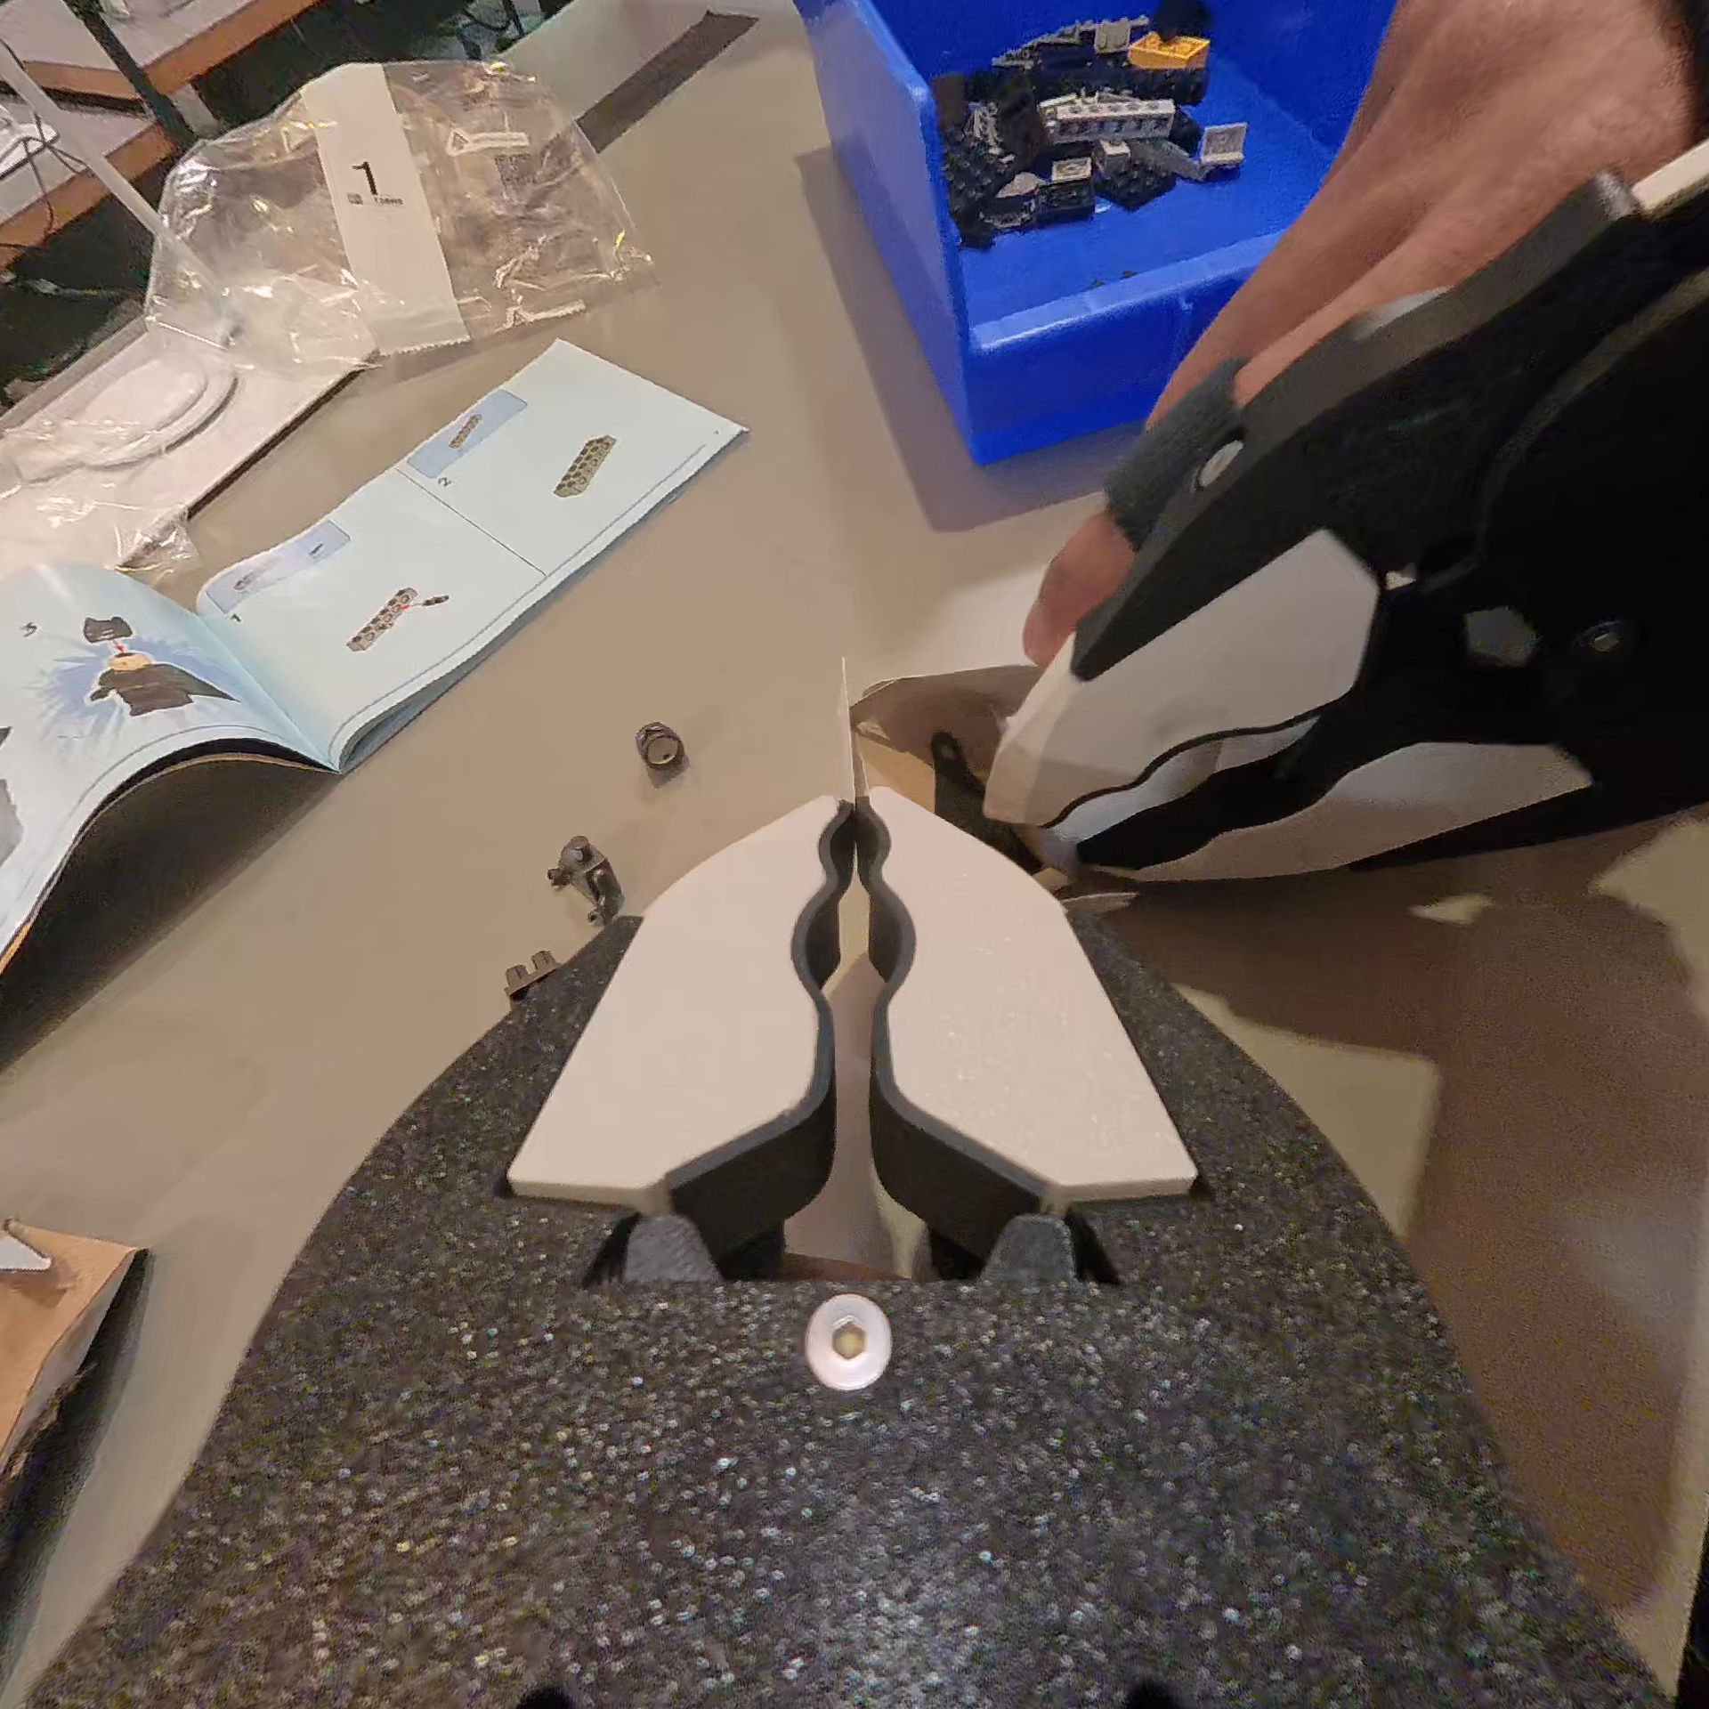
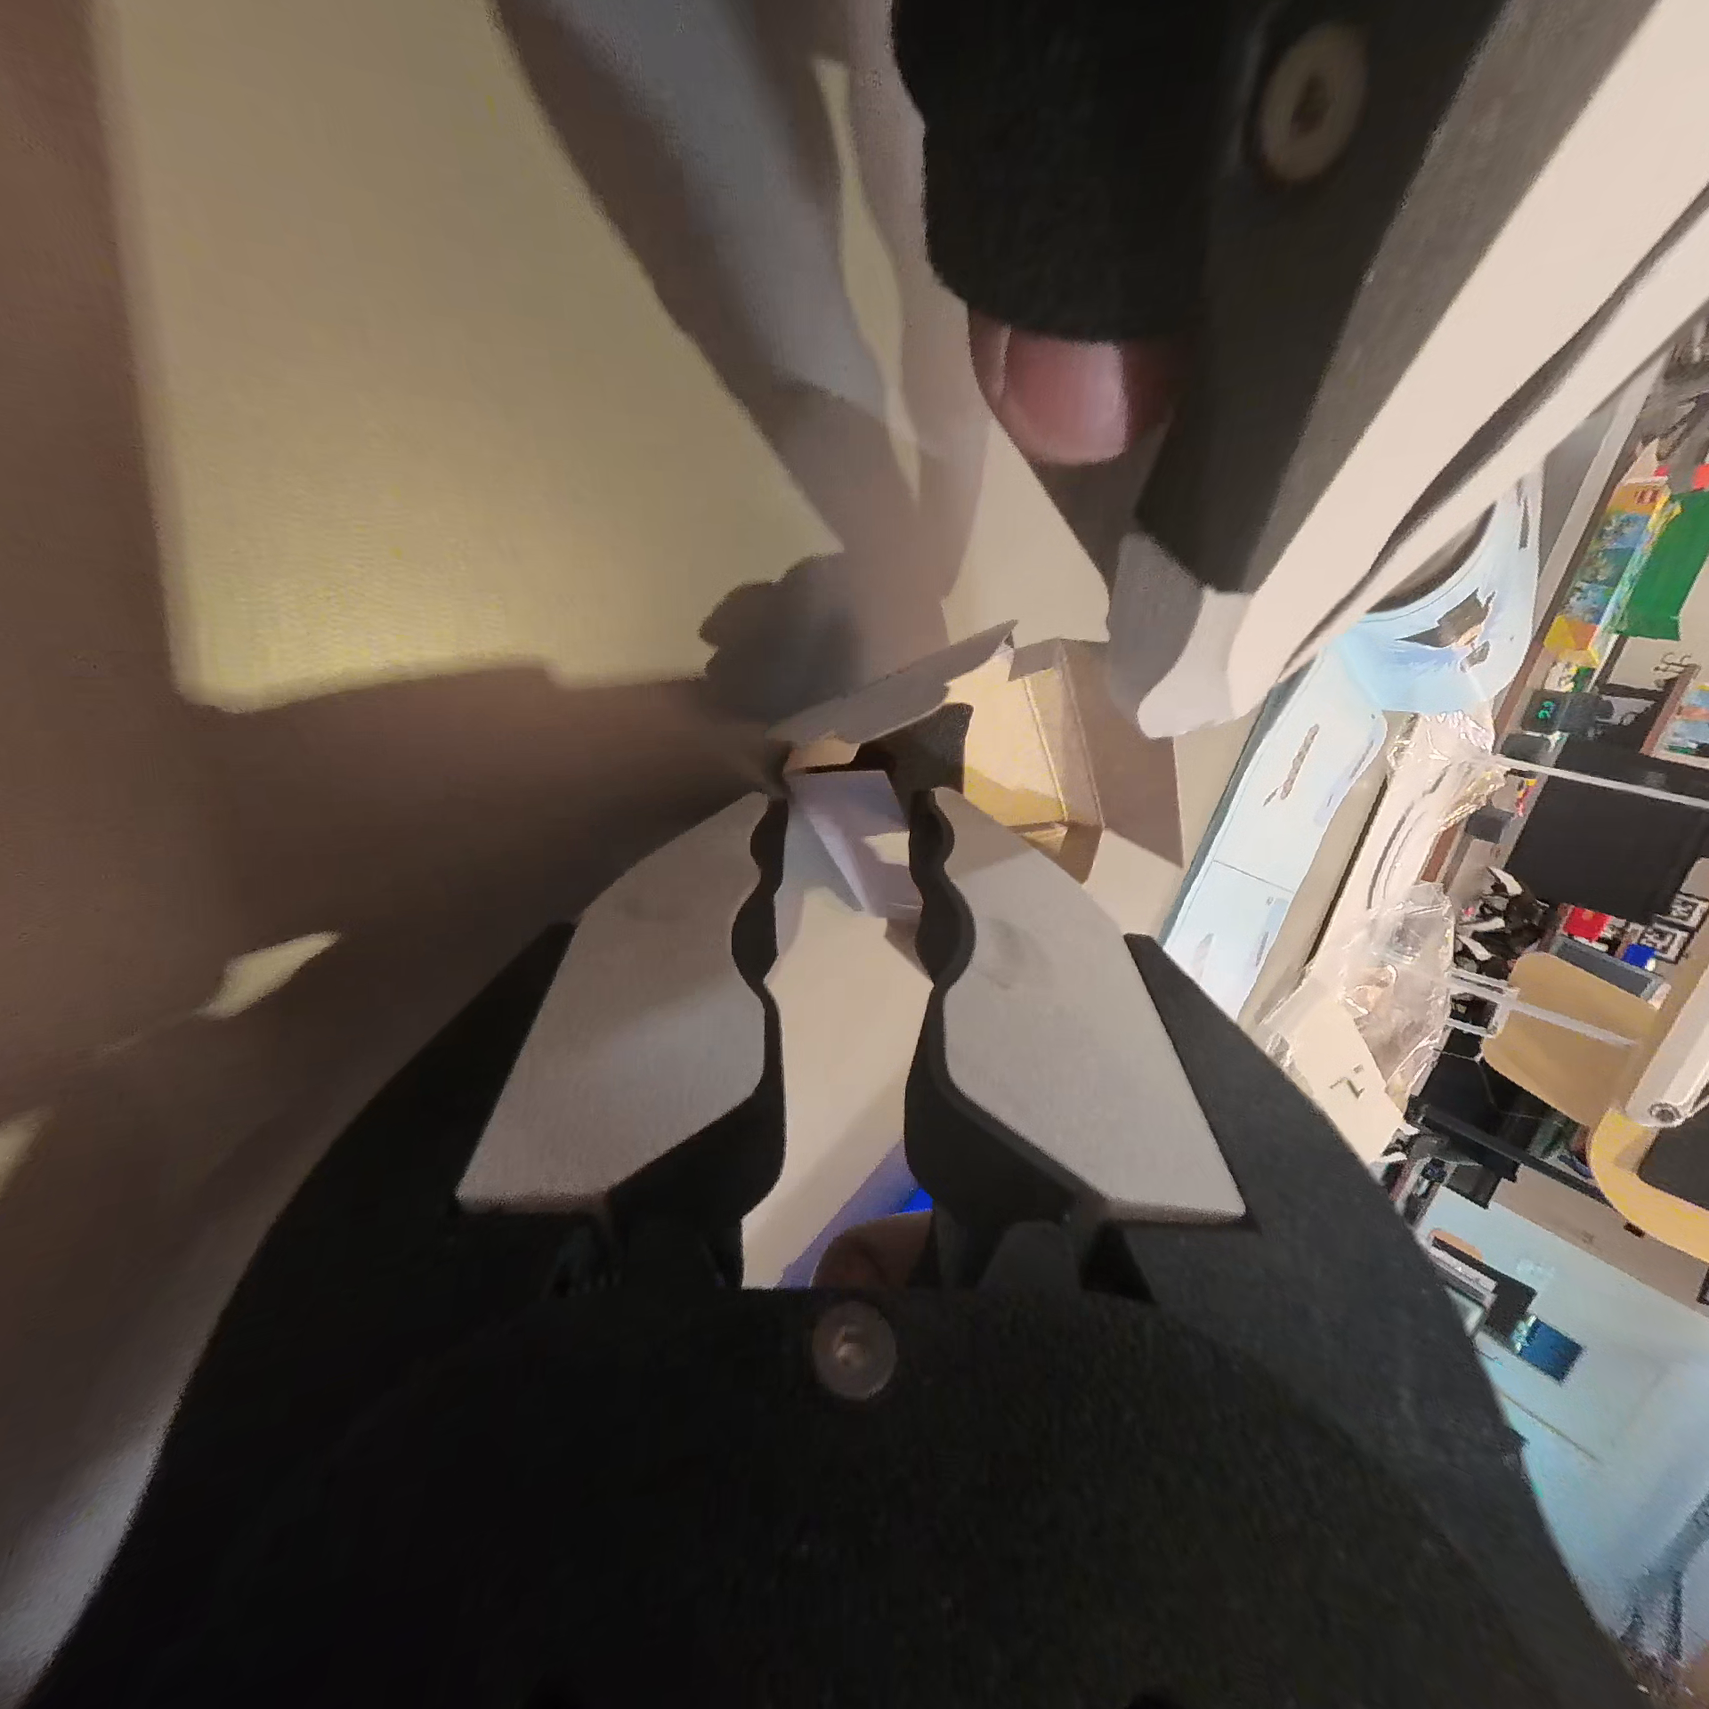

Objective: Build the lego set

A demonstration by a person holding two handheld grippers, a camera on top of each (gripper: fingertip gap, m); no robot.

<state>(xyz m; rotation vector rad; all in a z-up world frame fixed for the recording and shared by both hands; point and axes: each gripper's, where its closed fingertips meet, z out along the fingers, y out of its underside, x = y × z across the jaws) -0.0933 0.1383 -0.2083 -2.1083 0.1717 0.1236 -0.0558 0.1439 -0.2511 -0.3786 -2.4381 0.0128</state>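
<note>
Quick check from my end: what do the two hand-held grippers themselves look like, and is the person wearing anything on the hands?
Left hand-held gripper: speckled dark grey body, white fingers with wavy black inner pads, and a white-washered screw at the centre. Right hand-held gripper: black body, matching white fingers. A dark fuzzy strap crosses one finger of the right hand.
</note>
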